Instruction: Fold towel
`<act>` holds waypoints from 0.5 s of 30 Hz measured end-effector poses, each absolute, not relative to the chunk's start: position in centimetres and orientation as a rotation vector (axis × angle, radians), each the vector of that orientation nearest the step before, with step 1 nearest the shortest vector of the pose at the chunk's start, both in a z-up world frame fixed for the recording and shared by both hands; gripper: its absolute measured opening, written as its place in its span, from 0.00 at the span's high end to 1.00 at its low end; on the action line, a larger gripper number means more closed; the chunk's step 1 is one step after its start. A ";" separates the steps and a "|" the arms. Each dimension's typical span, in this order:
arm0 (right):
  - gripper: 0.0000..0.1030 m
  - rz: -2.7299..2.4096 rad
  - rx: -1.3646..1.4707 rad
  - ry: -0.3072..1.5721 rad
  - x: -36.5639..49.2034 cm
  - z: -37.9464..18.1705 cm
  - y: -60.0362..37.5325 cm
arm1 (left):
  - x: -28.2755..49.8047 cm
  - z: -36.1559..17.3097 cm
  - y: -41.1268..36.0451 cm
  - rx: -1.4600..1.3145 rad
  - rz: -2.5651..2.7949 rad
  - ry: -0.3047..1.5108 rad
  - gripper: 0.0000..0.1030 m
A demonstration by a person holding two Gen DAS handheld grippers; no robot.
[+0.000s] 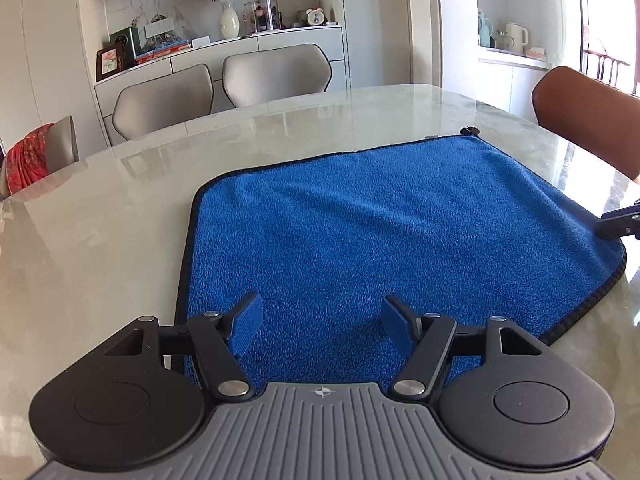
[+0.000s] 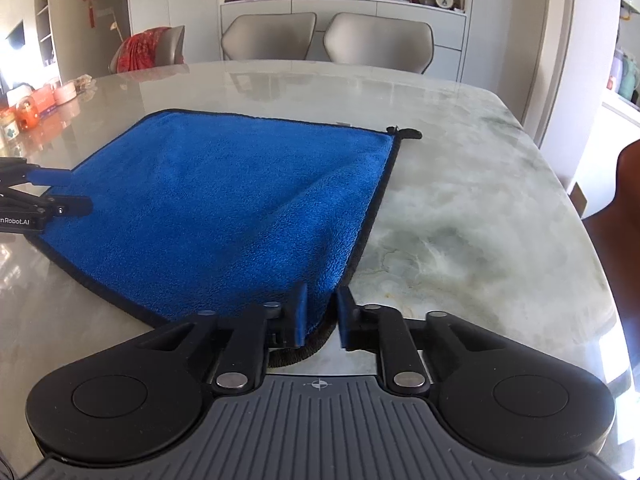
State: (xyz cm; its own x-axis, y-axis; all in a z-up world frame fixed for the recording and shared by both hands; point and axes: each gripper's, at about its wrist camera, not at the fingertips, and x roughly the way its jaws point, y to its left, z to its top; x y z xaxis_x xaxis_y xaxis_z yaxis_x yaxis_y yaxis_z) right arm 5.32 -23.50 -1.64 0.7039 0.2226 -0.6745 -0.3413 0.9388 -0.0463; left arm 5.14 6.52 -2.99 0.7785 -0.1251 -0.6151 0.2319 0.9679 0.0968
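Marble worktop (image 2: pixel 460 200): your blue towel (image 2: pixel 224 208) lies spread flat on it. Left tool (image 1: pixel 322 326): spread wide above the towel's 6 o'clock edge, pinching nothing. Right tool (image 2: pixel 322 316): pinching the towel's 5 o'clock corner, raising a ridge.

Bare table (image 2: pixel 460 184) right of towel (image 2: pixel 224 200) — clutter (image 2: pixel 36 108) far left.
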 end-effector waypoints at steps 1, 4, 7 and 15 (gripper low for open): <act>0.89 0.306 -0.183 0.727 5.2 -1.6 -23.6 | 5.1 -3.0 6.6 0.168 -0.194 0.652 0.32; 0.89 0.294 -0.165 0.747 4.9 -1.4 -24.2 | 5.0 -3.1 6.7 0.170 -0.191 0.652 0.29; 0.89 0.290 -0.154 0.747 4.8 -1.4 -24.4 | 4.9 -3.2 6.8 0.164 -0.186 0.648 0.28; 0.71 0.215 -0.275 0.632 3.0 -0.3 -22.4 | 4.1 -3.0 7.6 0.137 -0.156 0.642 0.27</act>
State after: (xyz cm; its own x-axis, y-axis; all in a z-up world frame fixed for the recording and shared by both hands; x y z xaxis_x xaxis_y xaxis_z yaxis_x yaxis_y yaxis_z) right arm 3.00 -22.44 -0.29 0.7869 0.1137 -0.6066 -0.2802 0.9415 -0.1871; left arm 4.13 7.57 -2.96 0.7900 -0.1024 -0.6045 0.1872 0.9791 0.0788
